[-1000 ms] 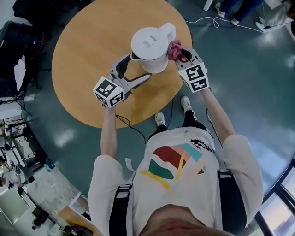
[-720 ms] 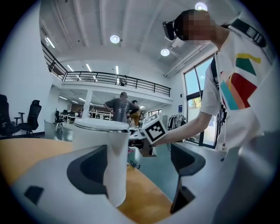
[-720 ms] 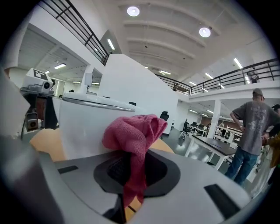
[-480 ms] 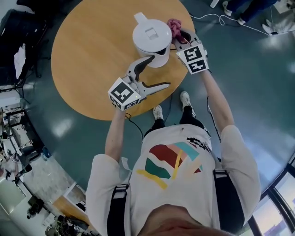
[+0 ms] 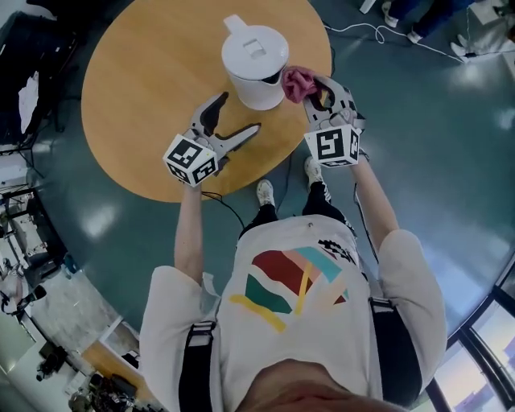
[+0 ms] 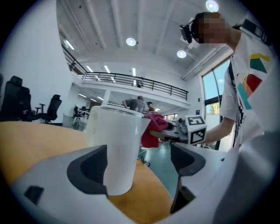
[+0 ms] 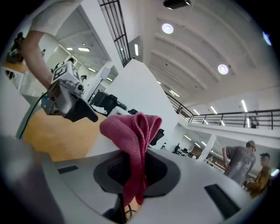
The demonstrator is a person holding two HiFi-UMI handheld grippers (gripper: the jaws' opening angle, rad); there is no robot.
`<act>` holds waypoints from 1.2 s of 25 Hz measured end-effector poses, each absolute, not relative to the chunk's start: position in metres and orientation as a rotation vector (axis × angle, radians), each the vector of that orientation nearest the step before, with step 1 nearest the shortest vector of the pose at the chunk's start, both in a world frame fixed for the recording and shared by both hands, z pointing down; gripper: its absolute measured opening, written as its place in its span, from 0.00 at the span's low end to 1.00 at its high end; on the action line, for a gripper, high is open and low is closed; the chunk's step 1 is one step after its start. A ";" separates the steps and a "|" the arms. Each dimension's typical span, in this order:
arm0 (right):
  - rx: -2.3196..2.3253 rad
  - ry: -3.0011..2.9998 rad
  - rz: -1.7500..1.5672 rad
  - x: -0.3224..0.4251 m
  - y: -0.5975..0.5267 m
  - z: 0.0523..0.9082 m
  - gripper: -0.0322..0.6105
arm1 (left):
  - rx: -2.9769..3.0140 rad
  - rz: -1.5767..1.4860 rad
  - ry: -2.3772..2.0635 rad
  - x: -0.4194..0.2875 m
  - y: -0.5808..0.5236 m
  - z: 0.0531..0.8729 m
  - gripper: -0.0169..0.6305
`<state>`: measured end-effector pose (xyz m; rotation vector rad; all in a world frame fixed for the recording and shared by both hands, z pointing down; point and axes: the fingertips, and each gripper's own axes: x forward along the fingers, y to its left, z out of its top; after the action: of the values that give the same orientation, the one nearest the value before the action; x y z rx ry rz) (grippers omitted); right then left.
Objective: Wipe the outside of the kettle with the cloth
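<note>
A white kettle [image 5: 256,63] stands upright on the round wooden table [image 5: 145,96], spout pointing away to the far left. My right gripper [image 5: 312,90] is shut on a pink cloth [image 5: 298,83], which it holds against the kettle's near right side. In the right gripper view the cloth [image 7: 133,135] sticks up bunched from between the jaws of the right gripper [image 7: 131,173], with the kettle's white wall [image 7: 131,87] right behind it. My left gripper [image 5: 232,121] is open, a short way in front of the kettle and apart from it. In the left gripper view the kettle [image 6: 114,148] stands ahead of the left gripper [image 6: 140,164].
The table's near edge [image 5: 241,181] runs just under both grippers. A white cable [image 5: 362,36] lies on the grey floor at the far right, near a person's feet [image 5: 398,20]. Dark chairs [image 5: 32,56] stand to the left of the table.
The kettle has turned, so its spout went from the far right to the far left. The left gripper has drawn back from it, open. The cloth slid to the kettle's near right side.
</note>
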<state>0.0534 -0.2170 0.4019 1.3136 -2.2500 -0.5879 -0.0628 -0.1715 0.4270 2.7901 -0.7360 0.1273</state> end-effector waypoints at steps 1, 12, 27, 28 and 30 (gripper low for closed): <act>1.287 -2.225 -0.632 0.050 -0.206 0.405 0.12 | 2.756 0.112 -0.783 -0.074 -0.172 0.431 0.79; 1.068 -2.053 -0.977 -0.005 -0.179 0.405 0.12 | 2.683 0.090 -0.888 -0.102 -0.136 0.434 0.79; 0.795 -2.039 -0.794 -0.030 -0.181 0.510 0.12 | 2.533 0.010 -0.979 -0.133 -0.136 0.467 0.79; 0.782 -2.041 -0.766 -0.031 -0.182 0.520 0.12 | 2.518 0.009 -0.983 -0.136 -0.136 0.472 0.79; 0.758 -2.046 -0.728 -0.032 -0.184 0.535 0.12 | 2.489 0.008 -0.993 -0.142 -0.137 0.483 0.79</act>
<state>-0.0324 -0.1835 0.5347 0.7576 -2.0457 -0.7285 -0.1423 -0.1373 0.4831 2.4889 -0.9932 0.0083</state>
